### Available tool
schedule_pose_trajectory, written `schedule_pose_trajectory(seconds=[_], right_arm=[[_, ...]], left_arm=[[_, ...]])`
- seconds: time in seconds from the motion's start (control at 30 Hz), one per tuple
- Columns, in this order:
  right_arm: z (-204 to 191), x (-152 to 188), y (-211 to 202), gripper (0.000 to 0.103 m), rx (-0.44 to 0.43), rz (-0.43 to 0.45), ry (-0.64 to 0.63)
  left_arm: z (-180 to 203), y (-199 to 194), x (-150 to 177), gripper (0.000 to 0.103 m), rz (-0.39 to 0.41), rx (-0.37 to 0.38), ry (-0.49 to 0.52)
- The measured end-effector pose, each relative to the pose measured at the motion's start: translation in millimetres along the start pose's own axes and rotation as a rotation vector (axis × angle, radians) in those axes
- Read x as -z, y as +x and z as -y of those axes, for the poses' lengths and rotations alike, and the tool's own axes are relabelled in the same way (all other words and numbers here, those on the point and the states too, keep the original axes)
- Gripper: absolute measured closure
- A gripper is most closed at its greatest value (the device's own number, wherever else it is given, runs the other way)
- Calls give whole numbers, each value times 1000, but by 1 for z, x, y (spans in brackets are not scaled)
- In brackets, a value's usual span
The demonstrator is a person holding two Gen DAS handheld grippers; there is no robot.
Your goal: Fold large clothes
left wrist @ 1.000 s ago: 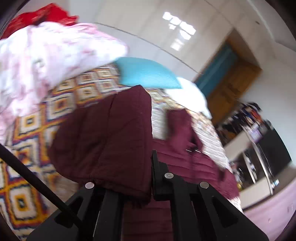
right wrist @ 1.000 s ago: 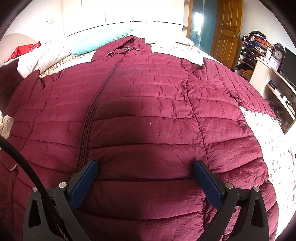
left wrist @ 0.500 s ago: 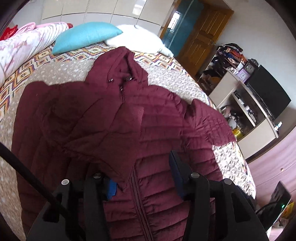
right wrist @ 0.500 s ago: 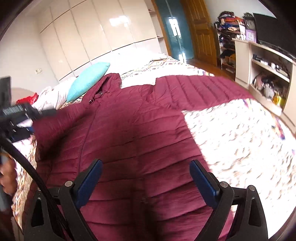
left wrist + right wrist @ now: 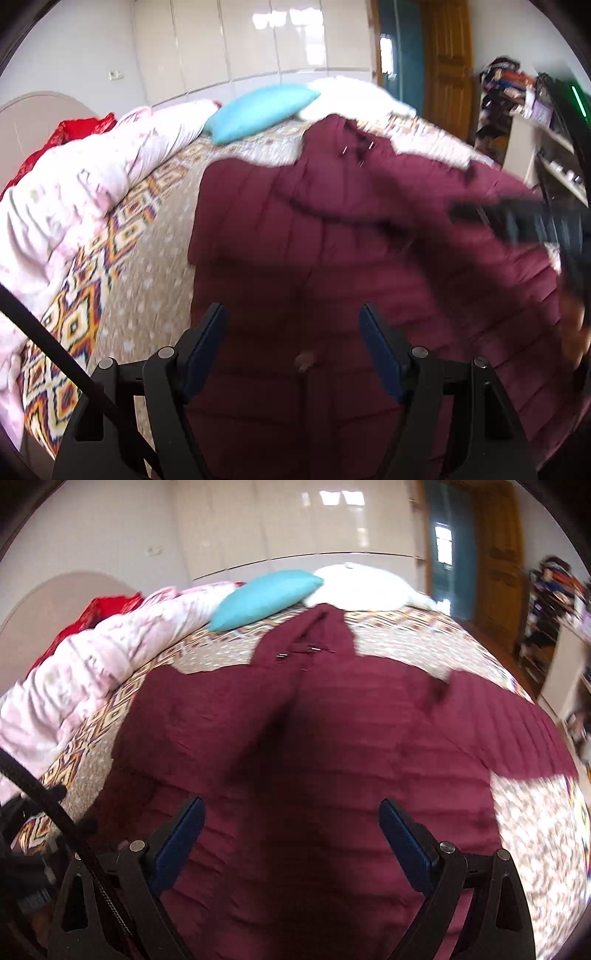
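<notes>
Your left gripper (image 5: 293,332) hangs over the maroon jacket (image 5: 332,236) with its blue-padded fingers (image 5: 205,343) spread wide and nothing between them. Your right gripper (image 5: 291,834) is just the same: fingers (image 5: 404,836) parted, no cloth pinched, hovering above the jacket's lower front. The jacket (image 5: 314,738) lies spread on the bed (image 5: 406,635), collar pointing toward the head end, and covers most of the patterned bedspread (image 5: 122,258). In your left view its near sleeve looks folded inward across the chest, so the jacket's left edge runs fairly straight beside the bare bedspread. In your right view the other sleeve stretches out flat toward the right side of the bed. A blue pillow (image 5: 258,110) and a white pillow (image 5: 362,587) sit beyond the collar, near it but not touching as far as you can tell. A pink quilt (image 5: 74,192) is heaped along the left side of the bed, apart from the jacket, with a red cloth (image 5: 74,129) behind it. Both views are blurred, so the zip and seams are hard to read. A dark blurred shape crosses the right edge of your left view above the jacket; you cannot tell what it is.
</notes>
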State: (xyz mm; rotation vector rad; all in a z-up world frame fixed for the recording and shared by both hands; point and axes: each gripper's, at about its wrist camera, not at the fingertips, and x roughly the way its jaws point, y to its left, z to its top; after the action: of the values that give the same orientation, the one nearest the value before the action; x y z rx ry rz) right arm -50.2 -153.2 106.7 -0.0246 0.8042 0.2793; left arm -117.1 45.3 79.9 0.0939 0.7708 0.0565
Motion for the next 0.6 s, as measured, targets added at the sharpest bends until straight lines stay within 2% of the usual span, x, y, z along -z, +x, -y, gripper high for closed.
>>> schedule_pose_trajectory(seconds=[0.13, 0.27, 0.3, 0.33, 0.4, 0.53, 0.6], right_arm=[[-54, -21, 45, 6, -2, -41, -154], [-96, -27, 94, 7, 81, -96, -293], [-101, -29, 103, 15, 107, -109, -318], [-106, -32, 114, 47, 142, -132, -340], [-94, -41, 123, 87, 155, -181, -307], [-35, -68, 94, 95, 157, -105, -107], [8, -74, 78, 96, 205, -71, -7]], left_arm=[[-13, 18, 15, 30, -23, -3, -39], [-25, 27, 25, 30, -26, 12, -101], [-26, 28, 27, 30, -26, 13, -110], [-27, 29, 29, 30, -29, 15, -118], [-29, 31, 33, 30, -30, 18, -131], [-28, 27, 36, 30, -6, 21, -127], [-27, 24, 35, 30, -11, 14, -120]])
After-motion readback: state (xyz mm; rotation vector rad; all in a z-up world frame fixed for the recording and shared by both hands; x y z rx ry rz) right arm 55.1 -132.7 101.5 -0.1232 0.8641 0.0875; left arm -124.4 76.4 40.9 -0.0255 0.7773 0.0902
